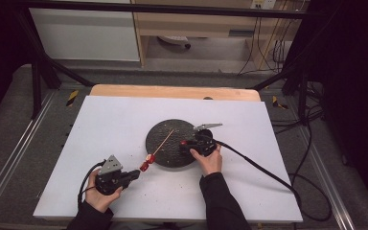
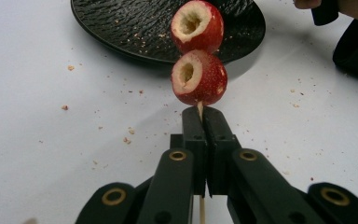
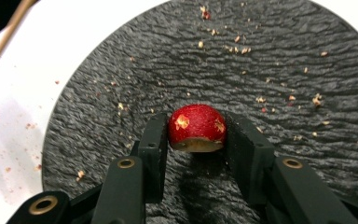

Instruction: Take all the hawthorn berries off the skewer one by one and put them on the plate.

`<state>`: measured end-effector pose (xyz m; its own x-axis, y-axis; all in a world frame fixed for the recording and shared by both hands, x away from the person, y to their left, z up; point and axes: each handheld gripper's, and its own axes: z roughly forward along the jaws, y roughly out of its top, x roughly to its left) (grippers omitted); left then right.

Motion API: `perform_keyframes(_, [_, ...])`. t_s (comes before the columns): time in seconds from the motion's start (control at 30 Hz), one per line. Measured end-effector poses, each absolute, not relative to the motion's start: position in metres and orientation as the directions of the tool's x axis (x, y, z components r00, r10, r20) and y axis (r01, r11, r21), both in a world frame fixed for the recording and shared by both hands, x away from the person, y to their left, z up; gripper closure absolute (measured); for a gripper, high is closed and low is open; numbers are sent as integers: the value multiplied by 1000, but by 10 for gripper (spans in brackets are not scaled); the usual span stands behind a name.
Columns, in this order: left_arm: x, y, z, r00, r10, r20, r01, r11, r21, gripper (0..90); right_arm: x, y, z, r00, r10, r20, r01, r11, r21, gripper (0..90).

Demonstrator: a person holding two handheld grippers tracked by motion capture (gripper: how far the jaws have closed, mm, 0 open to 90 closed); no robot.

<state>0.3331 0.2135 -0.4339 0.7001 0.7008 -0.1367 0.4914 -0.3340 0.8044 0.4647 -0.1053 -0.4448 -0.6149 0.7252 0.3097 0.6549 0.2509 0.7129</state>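
Observation:
My left gripper [image 1: 136,173] [image 2: 200,112] is shut on the near end of a thin wooden skewer [image 1: 165,139] [image 2: 199,108]. Two cored red fruits [image 1: 146,165], one [image 2: 198,77] just past the jaw tips and the other [image 2: 196,25] beyond it, are threaded on the stick. The skewer slants up over a round black textured plate [image 1: 165,155] [image 2: 121,28] [image 3: 270,60]. My right gripper [image 1: 186,143] [image 3: 196,137] hovers low over the plate's right part, shut on a third red fruit [image 1: 183,142] [image 3: 196,123], cut face down.
The plate lies on a white board [image 1: 115,124] sprinkled with small crumbs [image 2: 128,139], and more crumbs [image 3: 242,46] dot the plate. The right gripper's black cable [image 1: 258,165] trails off to the right across the board. A wooden table edge [image 1: 172,91] borders the far side.

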Motion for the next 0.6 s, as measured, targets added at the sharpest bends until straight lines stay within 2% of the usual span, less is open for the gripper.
perform_keyframes(0.1, [333, 213, -434, 702, 700, -135, 491, -336, 804, 882, 464, -104, -447, -620, 725, 301, 650, 259, 715, 606])
perform_keyframes(0.3, [332, 213, -433, 703, 698, -137, 488, -334, 806, 882, 460, -107, -440, -631, 725, 276, 623, 262, 737, 501])
perform_keyframes(0.43, [331, 213, -433, 704, 697, -136, 488, -335, 806, 882, 453, -111, -426, -641, 717, 274, 599, 243, 763, 390])
perform_keyframes(0.6, [330, 211, -432, 706, 694, -142, 489, -332, 806, 881, 438, -113, -413, -664, 685, 299, 580, 219, 785, 208])
